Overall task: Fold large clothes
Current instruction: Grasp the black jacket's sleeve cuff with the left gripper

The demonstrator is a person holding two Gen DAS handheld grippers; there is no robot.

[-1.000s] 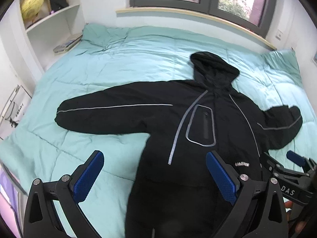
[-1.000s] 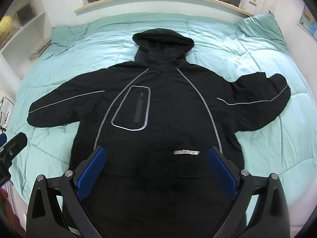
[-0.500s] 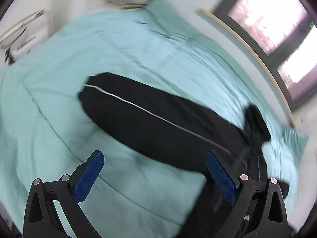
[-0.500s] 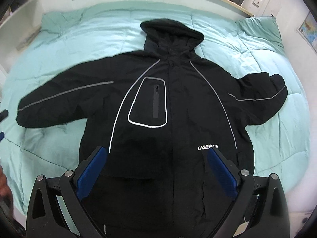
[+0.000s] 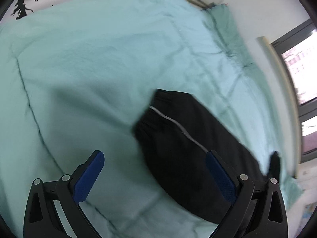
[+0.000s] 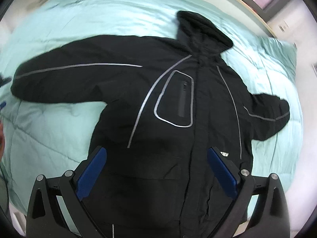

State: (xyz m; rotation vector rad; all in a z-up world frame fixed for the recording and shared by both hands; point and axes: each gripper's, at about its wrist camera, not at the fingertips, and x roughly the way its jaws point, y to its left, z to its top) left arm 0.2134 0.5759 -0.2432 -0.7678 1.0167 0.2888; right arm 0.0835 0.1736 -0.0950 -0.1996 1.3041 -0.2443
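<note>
The black jacket (image 6: pixel 178 119) lay flat and face up on the green quilt (image 6: pixel 59 138) of the bed, with its hood (image 6: pixel 202 29) pointing toward the window and both sleeves spread out to the sides. The long sleeve (image 5: pixel 188 138) on the left side stretched far out across the quilt, and its cuff (image 5: pixel 154 109) was the end that sat closest to the left gripper (image 5: pixel 154 176). In the left wrist view that sleeve ran from the cuff, just ahead of the jaws and a little to the right, back toward the lower right of the picture. The left gripper was much nearer to that cuff than the right one was. Its jaws were wide apart and held nothing, and it hung above the quilt, tipped down at the cuff. It looked ready to go forward and a bit right to pinch the sleeve end, but that is only a guess. The right gripper (image 6: pixel 156 174) hung over the lower middle of the jacket, looking up along the zip toward the hood. Its jaws were wide apart too, with nothing between them. The picture from the left side was blurry.
</note>
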